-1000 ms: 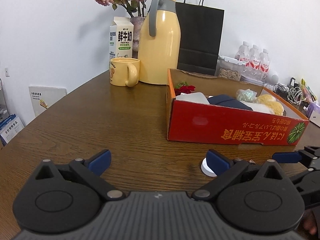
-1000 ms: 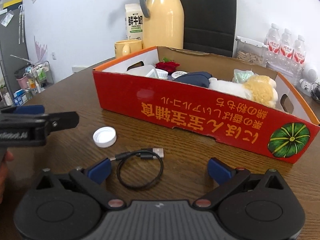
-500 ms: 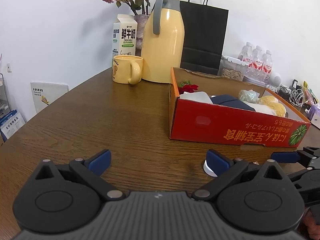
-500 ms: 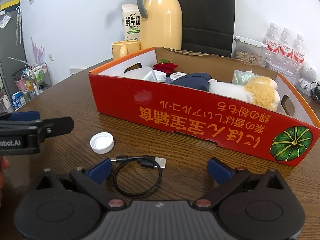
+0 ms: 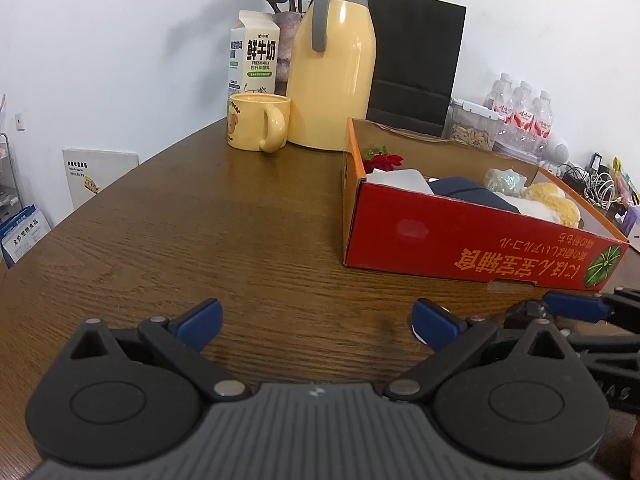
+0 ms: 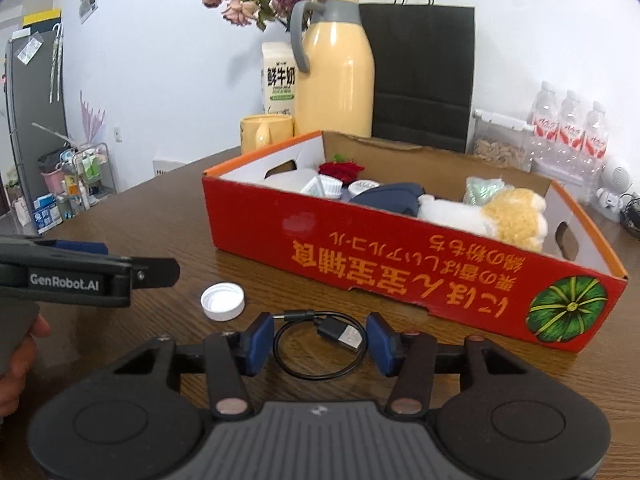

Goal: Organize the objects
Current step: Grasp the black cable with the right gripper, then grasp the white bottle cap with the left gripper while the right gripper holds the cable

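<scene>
Now right gripper [image 6: 320,338] closing around coiled cable [image 6: 320,344] — pads not touching.

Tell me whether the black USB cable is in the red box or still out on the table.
Out. The coiled black cable lies on the wooden table in front of the red box, between the closing right gripper's pads, not yet pinched.

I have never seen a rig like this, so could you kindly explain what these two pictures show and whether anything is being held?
There is no robot: a person holds a two-finger tool in each hand, and each tool carries a camera looking along its fingers. On the brown wooden table stand a red cardboard box of oddments, a white plastic bottle cap and a coiled black USB cable. The right gripper has its jaws closing around the cable, not yet pressing it. The left gripper is open and empty.
</scene>
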